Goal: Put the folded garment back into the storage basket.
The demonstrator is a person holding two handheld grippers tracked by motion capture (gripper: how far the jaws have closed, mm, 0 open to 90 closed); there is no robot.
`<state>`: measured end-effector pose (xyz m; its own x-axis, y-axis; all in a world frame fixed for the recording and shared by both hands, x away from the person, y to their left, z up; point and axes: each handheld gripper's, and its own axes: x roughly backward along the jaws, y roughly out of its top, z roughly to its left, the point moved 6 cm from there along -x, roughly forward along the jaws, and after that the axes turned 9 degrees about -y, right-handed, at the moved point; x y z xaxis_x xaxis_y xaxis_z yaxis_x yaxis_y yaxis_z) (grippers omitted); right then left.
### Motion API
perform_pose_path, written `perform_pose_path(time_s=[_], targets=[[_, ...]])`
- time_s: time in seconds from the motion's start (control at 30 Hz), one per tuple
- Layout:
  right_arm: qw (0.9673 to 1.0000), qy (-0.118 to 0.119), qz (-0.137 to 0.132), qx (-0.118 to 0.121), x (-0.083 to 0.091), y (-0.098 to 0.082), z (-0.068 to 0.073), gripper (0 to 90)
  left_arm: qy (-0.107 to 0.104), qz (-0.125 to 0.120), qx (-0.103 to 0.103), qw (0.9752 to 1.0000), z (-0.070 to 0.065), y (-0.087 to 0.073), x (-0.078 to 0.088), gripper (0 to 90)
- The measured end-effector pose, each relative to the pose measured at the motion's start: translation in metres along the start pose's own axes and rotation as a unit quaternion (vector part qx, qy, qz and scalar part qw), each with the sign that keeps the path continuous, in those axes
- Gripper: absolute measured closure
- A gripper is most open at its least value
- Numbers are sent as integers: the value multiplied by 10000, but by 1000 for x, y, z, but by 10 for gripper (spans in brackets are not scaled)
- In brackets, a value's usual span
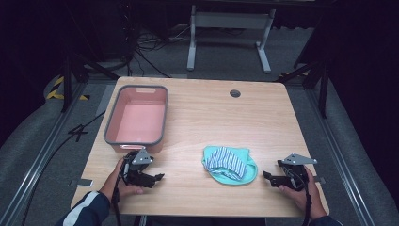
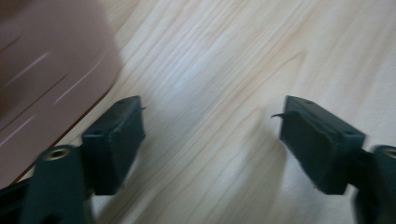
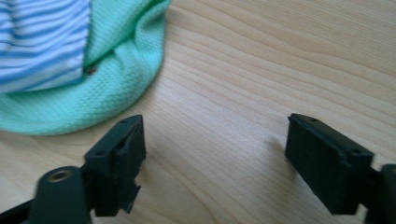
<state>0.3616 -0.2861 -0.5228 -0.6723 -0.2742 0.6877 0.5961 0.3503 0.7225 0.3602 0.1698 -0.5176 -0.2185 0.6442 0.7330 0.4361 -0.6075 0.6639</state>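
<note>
A mint-green cloth (image 1: pixel 229 165) with a blue-and-white striped piece (image 1: pixel 227 159) folded on top lies on the wooden table, front centre. In the right gripper view the green cloth (image 3: pixel 88 98) and striped piece (image 3: pixel 39 42) sit at the upper left, just beyond the left jaw. My right gripper (image 1: pixel 266 176) (image 3: pixel 212 149) is open and empty, to the right of the cloth. My left gripper (image 1: pixel 159 177) (image 2: pixel 210 130) is open and empty over bare wood, just in front of the pink tub (image 1: pixel 109 134) (image 2: pixel 42 88).
The pink tub with a grey rim is empty and stands at the table's left. A round cable hole (image 1: pixel 235 93) sits at the back centre. Table edges are close behind both hands. A white desk frame (image 1: pixel 230 33) stands on the floor beyond.
</note>
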Motion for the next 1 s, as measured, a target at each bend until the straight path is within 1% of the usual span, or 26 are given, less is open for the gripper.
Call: perform_pose_path(time_s=[0.03, 0.07, 0.1, 0.13, 0.2, 0.27, 0.3, 0.33, 0.37, 0.4, 0.43, 0.47, 0.5, 0.53, 0.57, 0.6, 0.63, 0.67, 0.73, 0.77, 0.87, 0.93, 0.97, 1.0], targets=[[10000, 13, -34, -68, 3, 2, 0, 236, 27, 21, -89, 10000, -2, 2, 0, 196], [10000, 35, -46, -69, 5, 3, 0, 283, 31, 18, -156, 9999, -5, 6, -1, 259], [9998, 181, -96, -59, 8, 5, 2, 321, -52, 8, -226, 9997, -8, 11, -2, 264], [9995, 273, -121, -49, 10, 8, 4, 307, -146, -33, -219, 9996, -10, 15, -3, 228], [9997, 199, -162, 50, 13, 12, 7, 308, -217, -97, -162, 9996, -11, 24, -8, 279], [9996, 217, -176, 55, 15, 15, 10, 317, -336, -125, -185, 9992, -14, 33, -14, 286], [9996, 209, -170, 78, 15, 16, 11, 320, -336, -125, -185, 9992, -14, 33, -14, 311], [9995, 230, -186, 73, 16, 18, 13, 327, -503, -98, -336, 9981, -19, 42, -23, 343], [9994, 247, -195, 132, 16, 20, 14, 347, -487, -61, -366, 9981, -20, 46, -29, 346], [9993, 277, -192, 155, 17, 23, 16, 360, -487, -61, -366, 9981, -20, 46, -29, 347], [9993, 236, -194, 200, 16, 26, 18, 364, -509, 37, -396, 9979, -23, 52, -37, 347], [9993, 210, -210, 236, 16, 28, 19, 372, -491, 23, -408, 9980, -25, 58, -42, 347], [9991, 262, -235, 247, 15, 33, 22, 382, -489, 38, -449, 9978, -26, 61, -45, 347], [9991, 262, -235, 247, 15, 33, 22, 382, -489, 38, -449, 9978, -26, 61, -45, 347], [9990, 271, -249, 251, 14, 35, 24, 382, -462, 13, -469, 9978, -28, 68, -49, 347], [9988, 275, -296, 289, 12, 40, 27, 389, -434, -4, -522, 9977, -28, 73, -51, 348], [9987, 293, -318, 283, 11, 42, 30, 385, -407, -31, -531, 9978, -29, 77, -53, 359], [9987, 267, -322, 280, 10, 44, 31, 385, -388, -61, -547, 9977, -28, 83, -55, 365], [9986, 289, -297, 336, 6, 47, 35, 392, -398, -145, -487, 9979, -27, 91, -60, 372], [9987, 272, -278, 343, 4, 48, 36, 394, -362, -161, -456, 9982, -25, 95, -63, 377], [9986, 317, -258, 343, -1, 52, 39, 410, -302, -178, -453, 9984, -22, 104, -70, 383], [9985, 320, -229, 371, -5, 54, 41, 415, -282, -286, -378, 9985, -18, 112, -75, 383], [9985, 309, -203, 401, -8, 55, 41, 416, -265, -311, -379, 9984, -16, 114, -77, 383], [9985, 292, -202, 410, -10, 55, 41, 417, -271, -305, -329, 9986, -15, 117, -81, 382]])
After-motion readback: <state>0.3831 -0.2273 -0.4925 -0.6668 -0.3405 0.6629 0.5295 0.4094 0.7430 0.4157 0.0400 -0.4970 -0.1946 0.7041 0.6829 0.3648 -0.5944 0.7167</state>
